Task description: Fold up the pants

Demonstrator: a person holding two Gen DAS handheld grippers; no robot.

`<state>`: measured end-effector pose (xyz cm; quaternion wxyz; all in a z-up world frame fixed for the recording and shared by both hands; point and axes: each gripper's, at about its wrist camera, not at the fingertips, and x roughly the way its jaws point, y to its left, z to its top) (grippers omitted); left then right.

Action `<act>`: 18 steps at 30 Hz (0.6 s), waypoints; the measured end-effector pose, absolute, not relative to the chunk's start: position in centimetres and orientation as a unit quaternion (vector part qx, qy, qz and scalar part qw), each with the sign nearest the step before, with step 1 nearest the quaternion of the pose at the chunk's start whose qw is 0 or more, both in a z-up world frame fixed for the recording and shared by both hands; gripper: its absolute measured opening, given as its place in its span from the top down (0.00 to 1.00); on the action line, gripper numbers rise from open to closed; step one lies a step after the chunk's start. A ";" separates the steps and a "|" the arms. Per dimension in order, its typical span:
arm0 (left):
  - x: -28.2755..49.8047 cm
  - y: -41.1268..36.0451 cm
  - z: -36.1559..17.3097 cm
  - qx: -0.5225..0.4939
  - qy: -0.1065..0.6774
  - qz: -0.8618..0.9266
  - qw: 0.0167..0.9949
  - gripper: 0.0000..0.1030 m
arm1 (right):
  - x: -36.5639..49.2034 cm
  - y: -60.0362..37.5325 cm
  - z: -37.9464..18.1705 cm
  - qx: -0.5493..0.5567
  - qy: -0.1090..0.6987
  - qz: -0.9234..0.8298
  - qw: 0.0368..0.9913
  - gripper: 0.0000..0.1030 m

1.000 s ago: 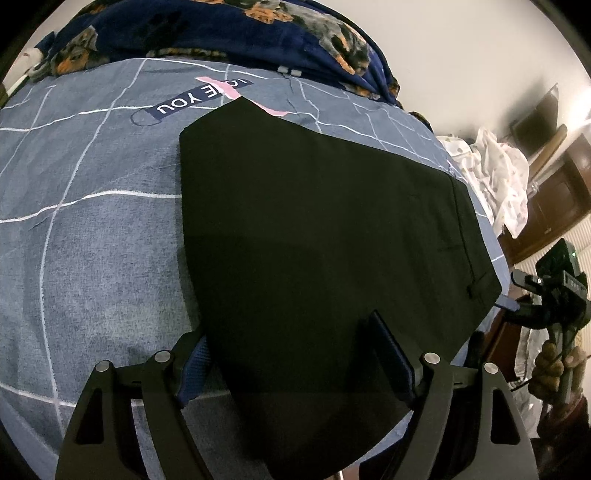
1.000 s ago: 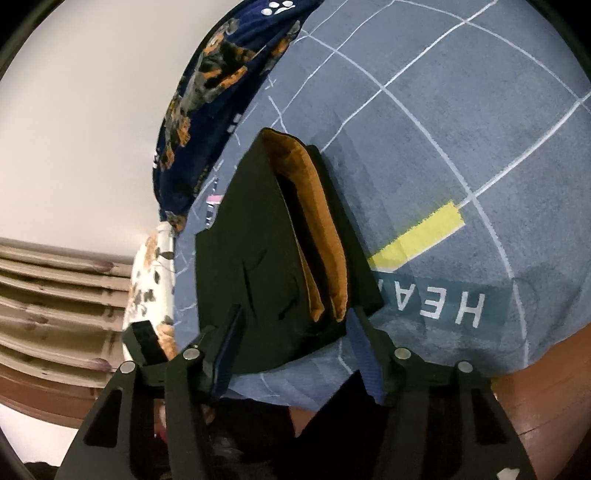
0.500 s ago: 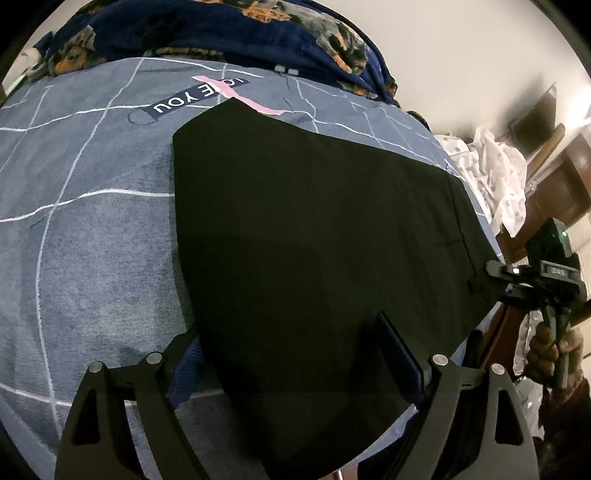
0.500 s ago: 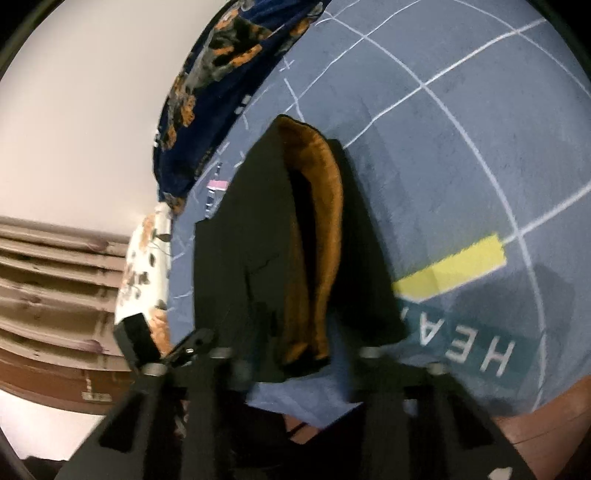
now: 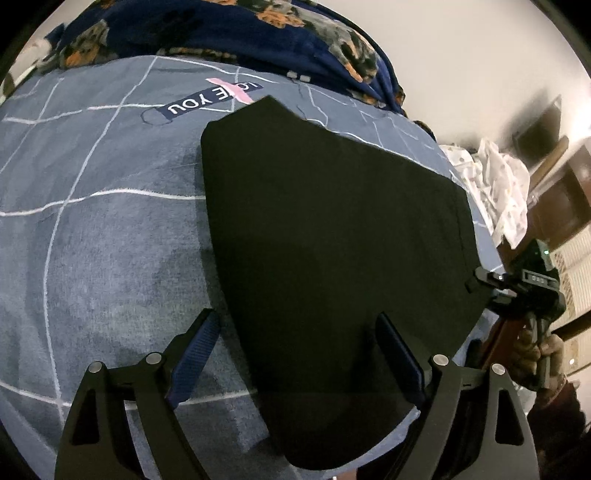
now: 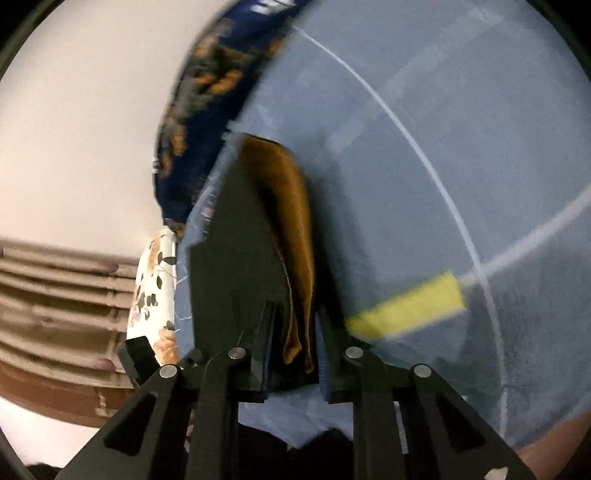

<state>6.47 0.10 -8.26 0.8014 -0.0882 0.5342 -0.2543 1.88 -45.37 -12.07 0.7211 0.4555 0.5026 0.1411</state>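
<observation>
Black pants [image 5: 332,240] on blue grid bedspread [image 5: 103,229] w/ right gripper [image 6: 293,339] just pinching waistband, left gripper [image 5: 295,354] spread.

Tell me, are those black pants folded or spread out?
Folded. The pants lie as a compact slab on the bed, and their orange lining shows stacked layers at one end.

Your pants [image 5: 332,251] are plain black, with an orange-brown lining [image 6: 295,236] showing at the waist opening. The bed [image 5: 103,229] wears a grey-blue sheet ruled in thin white lines, with a yellow bar [image 6: 410,308] at four o'clock of the lining. At twelve o'clock lies a navy blanket [image 5: 229,33] printed with orange and grey.
</observation>
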 end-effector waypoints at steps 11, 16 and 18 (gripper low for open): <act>6.4 -0.4 -8.2 -0.063 0.531 -0.252 0.807 0.16 | 2.0 -45.2 -13.3 0.484 0.496 0.155 0.705 0.82; 6.3 -0.7 -8.2 -0.051 0.525 -0.252 0.811 0.16 | 2.0 -45.1 -13.4 0.474 0.496 0.154 0.711 0.84; 6.3 -0.7 -8.2 -0.048 0.523 -0.255 0.812 0.16 | 2.1 -45.0 -13.5 0.470 0.495 0.154 0.714 0.84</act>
